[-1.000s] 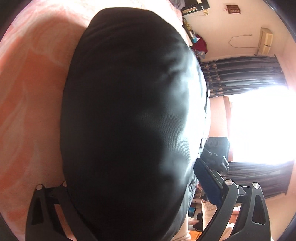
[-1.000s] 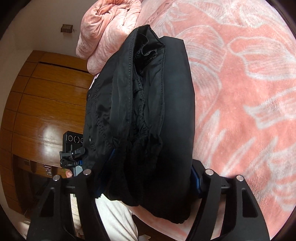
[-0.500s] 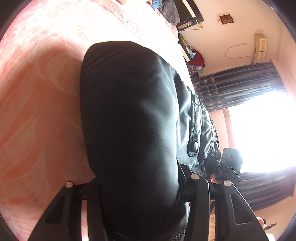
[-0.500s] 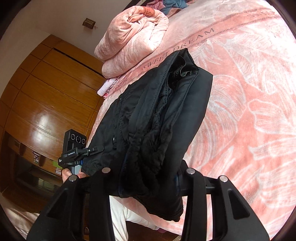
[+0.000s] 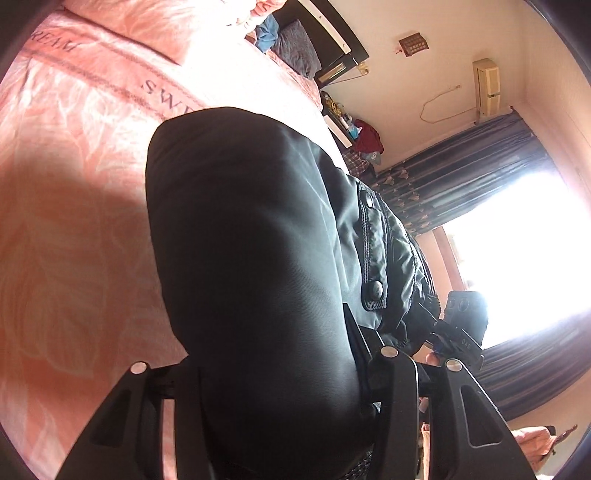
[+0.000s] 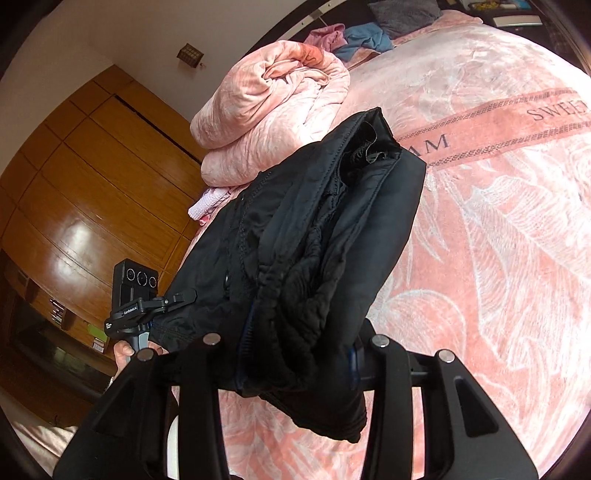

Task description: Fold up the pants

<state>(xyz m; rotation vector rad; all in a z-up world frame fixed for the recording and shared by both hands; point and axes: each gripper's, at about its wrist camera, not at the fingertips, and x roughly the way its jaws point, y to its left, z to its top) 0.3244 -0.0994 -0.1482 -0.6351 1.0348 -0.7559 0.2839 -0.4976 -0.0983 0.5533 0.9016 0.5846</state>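
The black pants (image 5: 251,251) are folded into a thick bundle held up above the pink bed. My left gripper (image 5: 273,373) is shut on one end of the bundle, its smooth outer side facing the camera, with a snap-button flap (image 5: 375,288) at the right. My right gripper (image 6: 291,354) is shut on the other end of the pants (image 6: 317,236), where the folded layers and waistband show edge-on. The left gripper's handle (image 6: 136,299) shows in the right wrist view, and the right gripper's body (image 5: 461,321) shows in the left wrist view.
A pink floral blanket (image 6: 498,258) covers the bed under the pants. A rolled pink quilt (image 6: 269,107) lies at the bed's far side, with loose clothes (image 6: 354,35) behind it. A wooden wardrobe (image 6: 74,192) stands left. Dark curtains and a bright window (image 5: 517,251) are at the right.
Both grippers have closed in on the bundle and lifted it away from the cameras and higher above the bed. More of the blanket and room shows around it.
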